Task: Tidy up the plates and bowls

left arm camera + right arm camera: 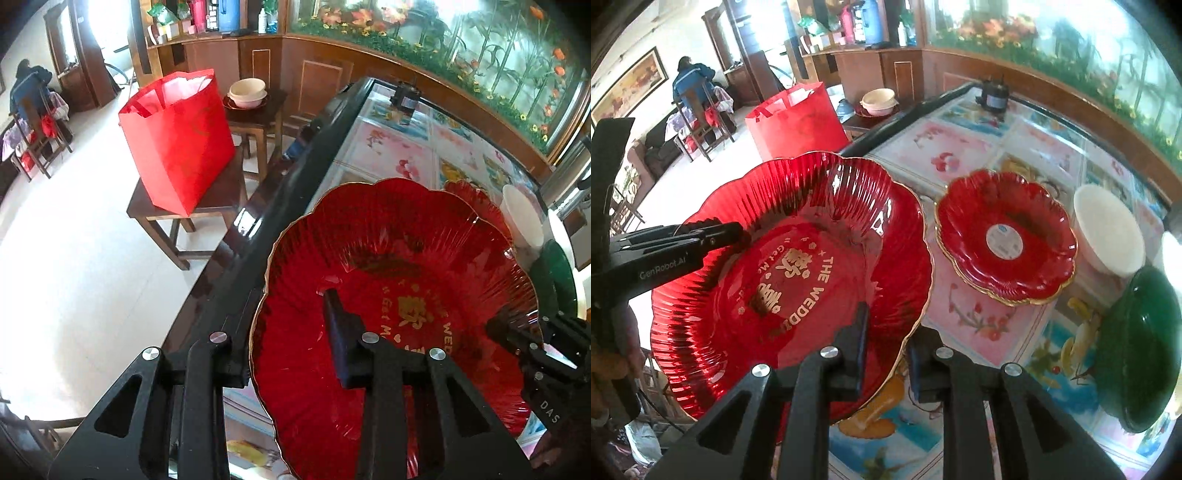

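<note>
Both grippers angled steeply down over the worktop (979, 155). Left gripper (291, 332) pinching the left rim of the large red plate (798, 280), fingers (338, 332) nearly together. Right gripper (886, 332) clamped on the near rim likewise. Plate tilted, spanning between both sets of fingers. Beyond the right fingers: smaller red plate (1004, 240), white bowl (1108, 232), green bowl (1137, 350).

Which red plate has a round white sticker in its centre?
The smaller red plate, lying on the table. The large red plate, gripped by both claws, carries gold lettering instead.
</note>
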A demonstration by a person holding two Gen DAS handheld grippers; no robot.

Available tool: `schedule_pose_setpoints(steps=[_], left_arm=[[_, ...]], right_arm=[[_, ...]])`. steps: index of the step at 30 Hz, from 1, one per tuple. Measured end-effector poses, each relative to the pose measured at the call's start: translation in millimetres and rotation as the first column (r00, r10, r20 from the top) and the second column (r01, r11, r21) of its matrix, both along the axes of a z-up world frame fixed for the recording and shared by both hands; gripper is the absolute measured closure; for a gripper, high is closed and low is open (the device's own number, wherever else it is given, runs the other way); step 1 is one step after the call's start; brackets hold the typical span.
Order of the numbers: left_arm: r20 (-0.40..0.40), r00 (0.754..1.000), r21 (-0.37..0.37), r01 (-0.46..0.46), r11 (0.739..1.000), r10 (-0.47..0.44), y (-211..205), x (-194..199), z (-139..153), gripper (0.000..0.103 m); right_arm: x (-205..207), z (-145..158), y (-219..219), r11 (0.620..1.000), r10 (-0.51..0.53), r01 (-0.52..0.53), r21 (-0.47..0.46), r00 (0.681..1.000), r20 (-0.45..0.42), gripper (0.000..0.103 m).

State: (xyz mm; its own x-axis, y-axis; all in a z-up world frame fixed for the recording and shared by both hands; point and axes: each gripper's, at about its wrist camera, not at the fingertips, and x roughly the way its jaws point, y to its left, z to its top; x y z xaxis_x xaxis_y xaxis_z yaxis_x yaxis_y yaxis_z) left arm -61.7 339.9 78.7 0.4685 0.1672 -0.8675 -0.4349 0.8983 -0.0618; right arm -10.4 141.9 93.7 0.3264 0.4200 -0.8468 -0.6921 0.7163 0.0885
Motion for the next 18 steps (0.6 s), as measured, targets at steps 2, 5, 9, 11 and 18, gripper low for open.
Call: schedule_pose_setpoints(steps=[2,5,9,11,18], left_arm=[[-0.012,1.0,0.011,-0.002,1.0,0.002,1.3,3.7,-8.9,0.071],[-0.021,1.0,0.008,-0.003,1.0,0.003,2.4,12.1,-22.4,0.071],[-0.03,0.999,0.018,0.015,1.0,-0.014,0.9,24.0,-35.1,0.071],[-0.038,0.999,0.027,0.025,0.999,-0.024,-0.2,28.5,-41.0,0.071],[-0.059,0.998,0.011,0.035,0.999,-0.034,1.0,31.3,-55.6,0.07]], right_arm=[[-1.6,-2.7,4.0,1.0,0.0,0.0,-0.008,1.0,0.01,0.084],[2.7,-12.8,9.1,1.0,-0.014,0.015,-0.026,1.0,0.016,0.084],[13.5,-27.4,10.5,0.998,-0.035,0.036,-0.052,0.999,0.004,0.084],[17.6,-34.1,10.0,0.997,-0.048,0.047,-0.057,0.999,-0.01,0.083],[19.9,-51.1,7.0,0.996,-0.059,0.055,-0.074,0.997,-0.048,0.083]])
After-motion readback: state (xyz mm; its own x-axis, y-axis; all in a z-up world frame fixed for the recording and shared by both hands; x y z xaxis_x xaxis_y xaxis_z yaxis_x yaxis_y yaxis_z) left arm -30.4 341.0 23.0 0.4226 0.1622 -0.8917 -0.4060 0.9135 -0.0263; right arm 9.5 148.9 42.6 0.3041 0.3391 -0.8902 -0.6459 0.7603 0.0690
